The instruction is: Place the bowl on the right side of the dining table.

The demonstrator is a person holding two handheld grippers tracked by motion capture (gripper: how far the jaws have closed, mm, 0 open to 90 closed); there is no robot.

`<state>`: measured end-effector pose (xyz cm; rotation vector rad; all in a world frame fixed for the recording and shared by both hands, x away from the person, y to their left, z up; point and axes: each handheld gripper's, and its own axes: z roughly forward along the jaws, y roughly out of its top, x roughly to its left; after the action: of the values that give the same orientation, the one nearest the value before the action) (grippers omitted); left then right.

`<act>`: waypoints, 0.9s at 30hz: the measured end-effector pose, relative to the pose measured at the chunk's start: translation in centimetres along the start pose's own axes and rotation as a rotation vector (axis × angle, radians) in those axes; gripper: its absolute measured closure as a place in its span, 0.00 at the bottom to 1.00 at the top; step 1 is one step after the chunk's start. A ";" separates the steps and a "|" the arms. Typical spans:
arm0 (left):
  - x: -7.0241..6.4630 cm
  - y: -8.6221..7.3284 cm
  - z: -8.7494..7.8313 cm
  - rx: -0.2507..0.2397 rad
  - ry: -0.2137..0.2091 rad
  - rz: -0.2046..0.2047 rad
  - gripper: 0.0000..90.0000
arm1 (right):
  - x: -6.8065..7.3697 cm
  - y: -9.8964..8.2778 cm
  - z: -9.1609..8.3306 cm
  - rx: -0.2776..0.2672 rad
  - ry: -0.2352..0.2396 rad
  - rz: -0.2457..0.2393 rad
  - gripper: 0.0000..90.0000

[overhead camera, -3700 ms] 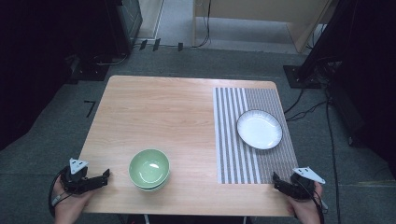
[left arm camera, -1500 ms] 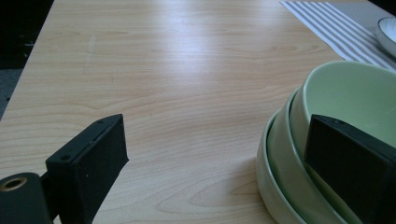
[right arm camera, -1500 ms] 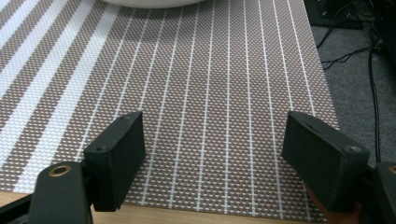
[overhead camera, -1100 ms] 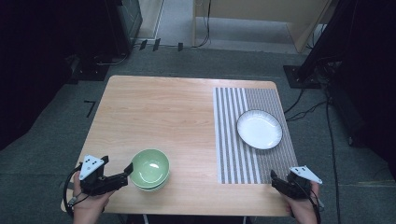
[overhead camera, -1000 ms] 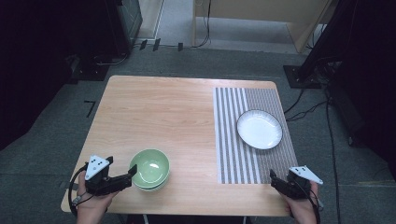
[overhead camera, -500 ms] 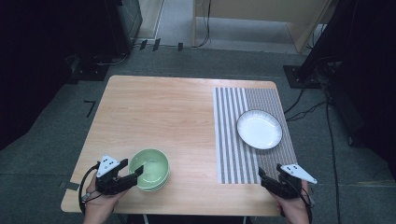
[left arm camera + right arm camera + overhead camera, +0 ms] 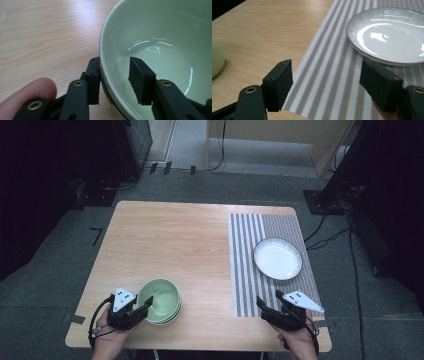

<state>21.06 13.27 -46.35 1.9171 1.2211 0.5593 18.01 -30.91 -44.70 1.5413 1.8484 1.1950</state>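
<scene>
- Nearest to you, your left gripper [image 7: 145,306] is at the table's [image 7: 165,240] front-left corner, straddling the rim of the green bowl [image 7: 161,298]. One jaw is outside the wall, the other inside. The jaws have just been closing with the rim between them. In the left gripper view the outer pad looks right against the wall and the inner one is still a bit off it, so I wouldn't call it a grip yet.
- That green bowl [image 7: 160,47] looks like two nested bowls, since you can see a second rim just under the top one. It's glazed ceramic, so I'd guess stiff, slick and chippy, with some weight. Pinch the top rim square and deep. Watch that the lower bowl doesn't lift with it.
- Your right gripper [image 7: 263,308] is at the front-right, over the near edge of the striped placemat [image 7: 250,270]. Its jaws stand wide with nothing between them.
- Further back on the mat, toward the right edge, sits the white plate [image 7: 392,32]. It's well apart from the bowls.
</scene>
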 end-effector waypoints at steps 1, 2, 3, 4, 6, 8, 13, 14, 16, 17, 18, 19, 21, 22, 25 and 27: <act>-0.1 0.0 0.0 -0.007 0.016 0.008 0.76 | 0.9 0.5 0.3 -0.001 0.017 -0.015 0.29; 0.0 0.0 -0.1 -0.011 0.023 0.011 0.79 | 1.4 0.7 0.5 -0.001 0.027 -0.020 0.30; 0.0 0.1 -0.2 -0.015 0.028 0.013 0.79 | 1.4 0.7 0.5 -0.001 0.027 -0.020 0.30; 0.1 0.1 -0.2 -0.025 0.029 0.009 0.82 | 2.4 1.1 0.9 0.004 0.046 -0.035 0.30; 0.1 0.1 -0.2 -0.026 0.029 0.013 0.83 | 3.4 1.5 1.5 0.006 0.066 -0.049 0.30; 0.0 0.1 -0.2 -0.032 0.036 0.019 0.83 | 4.5 1.8 2.1 0.009 0.085 -0.069 0.31; -0.3 0.2 -0.3 -0.054 0.054 0.036 0.85 | 6.9 2.5 3.2 0.014 0.125 -0.098 0.31; -0.4 0.2 -0.3 -0.058 0.063 0.053 0.85 | 8.0 2.7 3.8 0.014 0.144 -0.110 0.31; -0.5 0.2 -0.4 -0.062 0.068 0.054 0.85 | 9.0 2.8 4.2 0.017 0.160 -0.125 0.31; -0.5 0.2 -0.4 -0.062 0.068 0.054 0.85 | 9.0 2.8 4.2 0.017 0.160 -0.125 0.31; -0.5 0.3 -0.4 -0.064 0.067 0.055 0.86 | 9.8 2.8 4.7 0.019 0.171 -0.136 0.31; -0.5 0.3 -0.4 -0.067 0.068 0.056 0.86 | 10.1 2.8 4.8 0.021 0.175 -0.135 0.31; -0.5 0.3 -0.4 -0.071 0.070 0.060 0.86 | 10.5 2.8 5.0 0.024 0.178 -0.137 0.31; -0.6 0.3 -0.4 -0.073 0.073 0.067 0.86 | 10.8 2.9 5.2 0.025 0.182 -0.137 0.31; -0.7 0.5 -0.5 -0.088 0.080 0.074 0.87 | 11.7 3.1 5.6 0.024 0.194 -0.147 0.31; -0.8 0.6 -0.5 -0.088 0.082 0.081 0.87 | 12.4 3.3 5.8 0.024 0.205 -0.151 0.31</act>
<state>20.66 12.61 -45.53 1.8921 1.1545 0.7284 21.02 -17.31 -42.73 1.3054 2.0759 1.3039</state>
